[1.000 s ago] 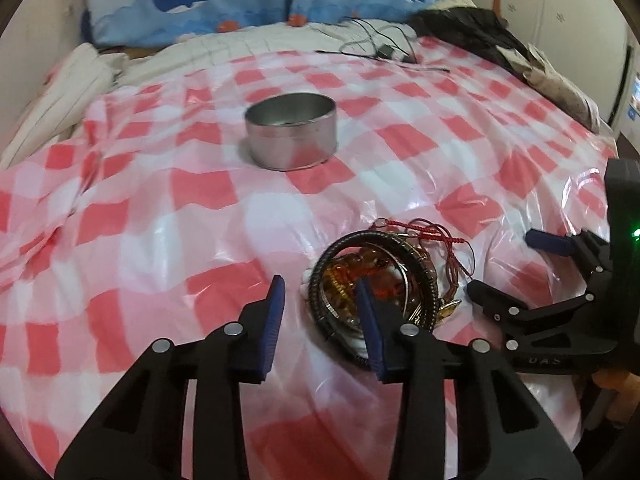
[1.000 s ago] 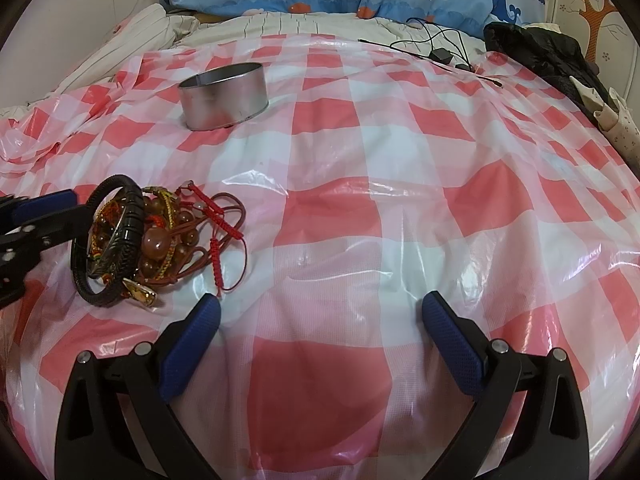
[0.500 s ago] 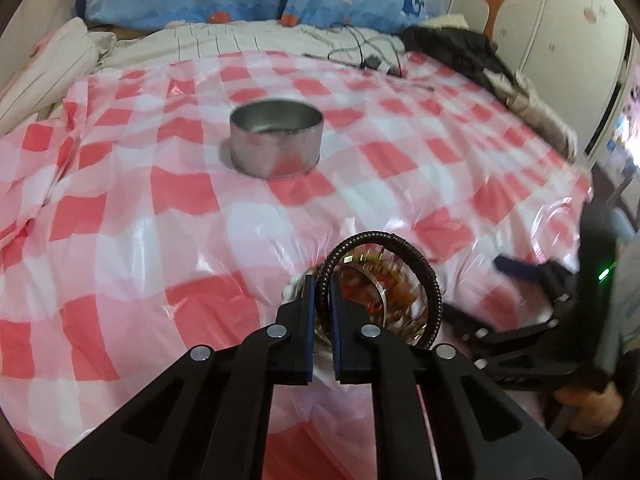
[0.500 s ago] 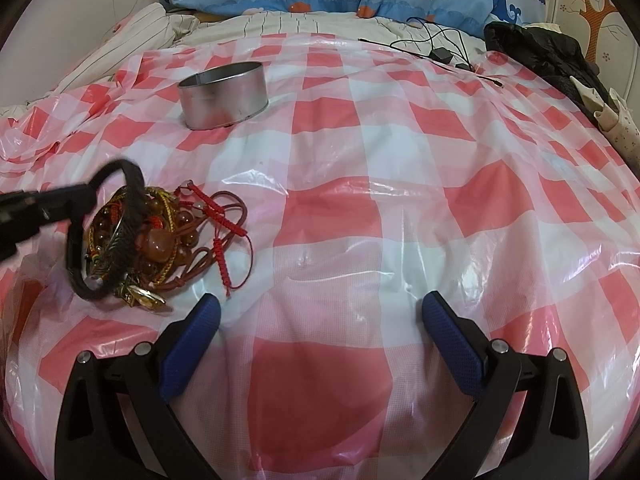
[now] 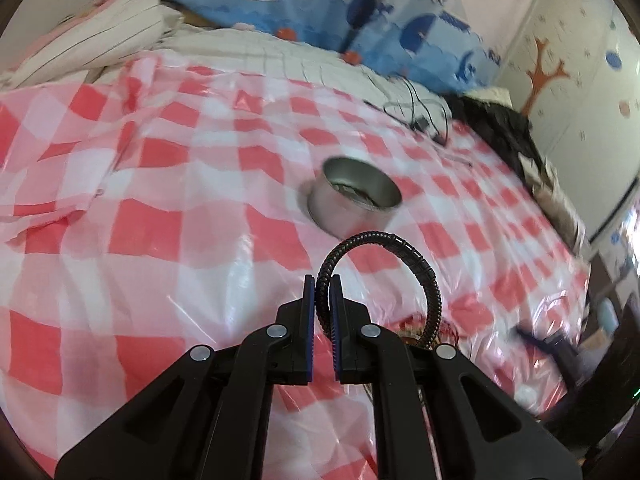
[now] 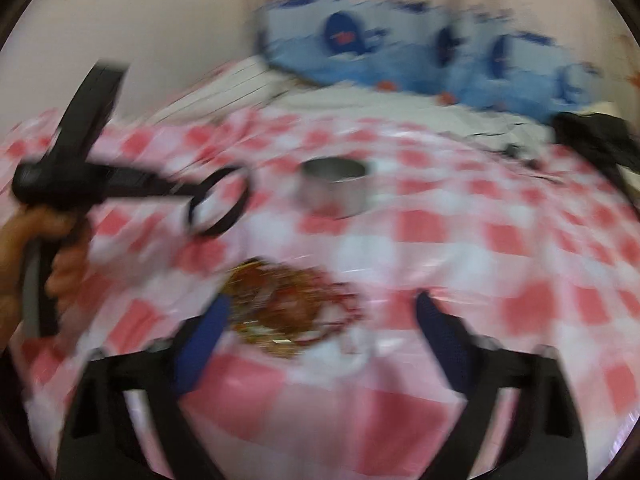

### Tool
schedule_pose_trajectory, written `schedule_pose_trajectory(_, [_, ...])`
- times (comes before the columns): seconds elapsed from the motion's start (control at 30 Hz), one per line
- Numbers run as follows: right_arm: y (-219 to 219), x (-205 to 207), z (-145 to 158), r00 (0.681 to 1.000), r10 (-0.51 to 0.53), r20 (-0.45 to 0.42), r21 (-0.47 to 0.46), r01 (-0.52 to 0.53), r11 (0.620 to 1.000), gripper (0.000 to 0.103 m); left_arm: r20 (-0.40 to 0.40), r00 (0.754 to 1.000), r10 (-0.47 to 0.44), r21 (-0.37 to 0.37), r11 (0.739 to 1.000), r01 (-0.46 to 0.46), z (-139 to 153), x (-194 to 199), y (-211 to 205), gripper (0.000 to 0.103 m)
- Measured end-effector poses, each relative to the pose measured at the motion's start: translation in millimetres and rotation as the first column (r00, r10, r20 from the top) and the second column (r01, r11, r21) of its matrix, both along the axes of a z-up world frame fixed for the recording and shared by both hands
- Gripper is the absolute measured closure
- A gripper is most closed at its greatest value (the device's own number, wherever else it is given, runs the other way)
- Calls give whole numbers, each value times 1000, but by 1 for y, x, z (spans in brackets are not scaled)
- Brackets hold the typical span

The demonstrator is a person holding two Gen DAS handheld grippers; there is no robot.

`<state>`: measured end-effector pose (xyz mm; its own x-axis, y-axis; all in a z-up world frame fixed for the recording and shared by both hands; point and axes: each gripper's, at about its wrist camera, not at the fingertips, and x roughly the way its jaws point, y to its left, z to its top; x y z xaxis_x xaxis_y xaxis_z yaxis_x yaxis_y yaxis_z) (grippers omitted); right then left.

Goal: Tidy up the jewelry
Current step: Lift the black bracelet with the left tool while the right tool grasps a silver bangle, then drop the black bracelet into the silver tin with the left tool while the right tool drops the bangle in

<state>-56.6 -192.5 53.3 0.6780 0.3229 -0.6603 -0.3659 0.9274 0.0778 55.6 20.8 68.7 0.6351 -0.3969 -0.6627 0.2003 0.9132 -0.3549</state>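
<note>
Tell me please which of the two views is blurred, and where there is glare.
Right wrist view: strong motion blur; the black bracelet and metal tin are smeared. Left wrist view: mostly sharp, the bracelet crisp in the left gripper; white glare on the plastic tablecloth.

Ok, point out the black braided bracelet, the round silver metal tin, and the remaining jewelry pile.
black braided bracelet (image 5: 416, 258), left wrist view, top arc
round silver metal tin (image 5: 344, 210), left wrist view, outer wall
jewelry pile (image 6: 280, 308), right wrist view, centre

No readable text, label or number anywhere.
</note>
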Motion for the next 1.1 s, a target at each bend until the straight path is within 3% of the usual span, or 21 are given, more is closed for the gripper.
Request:
schedule_pose_trajectory(0.07, [4, 14, -7, 998, 22, -64, 31, -20, 999, 57, 1, 1000, 11, -13, 1000, -11, 0, 1, 5, 97])
schedule_pose_trajectory(0.23, [7, 33, -12, 988, 54, -142, 91, -41, 995, 71, 12, 1000, 12, -18, 1000, -12, 5, 2, 6, 97])
schedule_pose_trajectory(0.4, [12, 57, -20, 976, 62, -210, 72, -47, 996, 74, 14, 1000, 10, -17, 1000, -10, 7, 2, 5, 97])
schedule_pose_trajectory(0.47, [15, 61, -21, 976, 64, -210, 57, -54, 997, 89, 14, 1000, 10, -16, 1000, -10, 7, 2, 4, 97])
schedule_pose_trajectory(0.53, [16, 61, -20, 974, 91, -207, 54, -81, 995, 97, 13, 1000, 9, -12, 1000, -9, 7, 2, 4, 97])
schedule_pose_trajectory(0.63, [12, 59, -14, 976, 112, -186, 53, -103, 993, 98, 8, 1000, 8, -5, 1000, -8, 5, 3, 3, 97])
schedule_pose_trajectory(0.93, [-48, 76, -8, 981, 30, -193, 262, 23, 965, 98, -14, 1000, -2, 47, 999, 3, -7, 7, -8, 97])
schedule_pose_trajectory(1.1, [-61, 97, 11, 987, -4, -163, 272, 49, 961, 98, -16, 1000, -13, 51, 999, 14, -5, 23, -22, 97])
